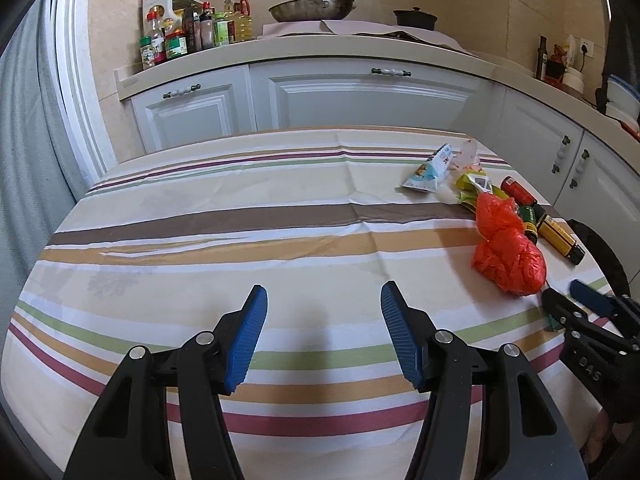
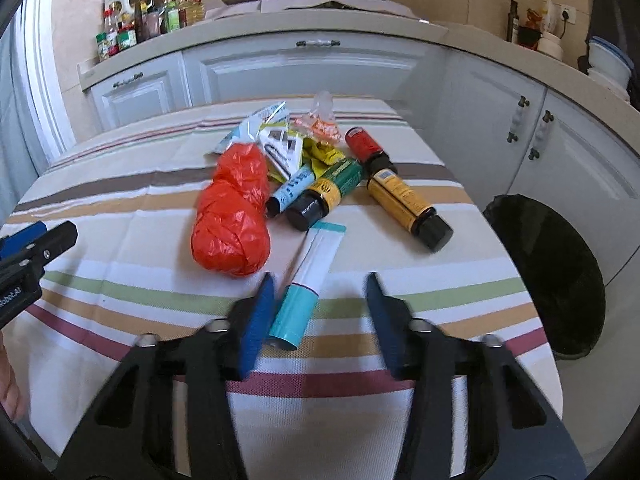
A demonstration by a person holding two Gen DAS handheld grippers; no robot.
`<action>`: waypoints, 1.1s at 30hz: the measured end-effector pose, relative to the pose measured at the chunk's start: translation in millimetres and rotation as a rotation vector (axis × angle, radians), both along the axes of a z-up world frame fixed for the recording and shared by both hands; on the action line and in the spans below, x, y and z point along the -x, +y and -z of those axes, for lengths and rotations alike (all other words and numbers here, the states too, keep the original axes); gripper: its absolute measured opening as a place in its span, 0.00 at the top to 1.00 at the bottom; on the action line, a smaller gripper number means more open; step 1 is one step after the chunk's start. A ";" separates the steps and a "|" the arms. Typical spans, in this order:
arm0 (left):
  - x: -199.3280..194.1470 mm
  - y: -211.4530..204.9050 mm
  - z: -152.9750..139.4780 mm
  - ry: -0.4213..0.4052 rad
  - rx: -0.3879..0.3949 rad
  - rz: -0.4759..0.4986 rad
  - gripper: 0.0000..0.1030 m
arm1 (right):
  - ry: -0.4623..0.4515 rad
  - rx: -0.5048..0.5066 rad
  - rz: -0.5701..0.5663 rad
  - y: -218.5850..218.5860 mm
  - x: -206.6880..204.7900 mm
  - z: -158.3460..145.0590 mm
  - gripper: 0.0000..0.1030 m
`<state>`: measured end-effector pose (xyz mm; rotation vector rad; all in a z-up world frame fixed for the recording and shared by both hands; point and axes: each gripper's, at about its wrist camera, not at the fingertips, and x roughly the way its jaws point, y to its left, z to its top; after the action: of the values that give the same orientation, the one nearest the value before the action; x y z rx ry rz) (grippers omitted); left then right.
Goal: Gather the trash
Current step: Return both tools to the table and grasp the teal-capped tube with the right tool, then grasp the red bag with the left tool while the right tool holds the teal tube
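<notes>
A pile of trash lies on the striped tablecloth [image 2: 120,248]. It holds a crumpled red plastic bag [image 2: 230,224], a white tube with a teal cap [image 2: 316,264], a yellow-label bottle [image 2: 404,200], a green bottle [image 2: 328,188], a red bottle [image 2: 364,142] and some wrappers [image 2: 280,140]. My right gripper [image 2: 320,280] is open, and the tube's cap end lies between its fingers. The left pad is close against the cap; the right pad stands well apart from it. My left gripper [image 1: 324,292] is open over bare cloth, left of the red bag [image 1: 508,248].
A black bin [image 2: 548,276] stands on the floor just off the table's right edge. White cabinets [image 1: 360,96] and a counter with bottles [image 1: 188,32] and a pan [image 1: 312,8] run behind the table. A hand shows at the lower left edge of the right wrist view.
</notes>
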<state>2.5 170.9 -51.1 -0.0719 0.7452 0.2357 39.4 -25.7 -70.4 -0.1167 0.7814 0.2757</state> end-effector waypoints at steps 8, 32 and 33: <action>-2.3 -17.4 0.9 0.005 0.001 0.040 0.44 | -0.013 -0.010 -0.017 -5.9 4.0 -1.2 0.88; -47.9 -116.5 0.8 0.021 0.041 0.179 0.39 | -0.143 -0.069 0.162 -112.0 -5.7 -38.3 0.89; -49.9 -117.7 1.8 0.023 0.042 0.178 0.39 | -0.144 -0.073 0.170 -116.5 -6.9 -38.5 0.89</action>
<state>52.4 53.2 -52.8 -0.0421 0.7745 0.0517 46.3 -142.1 -31.9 -0.0011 0.6328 0.1323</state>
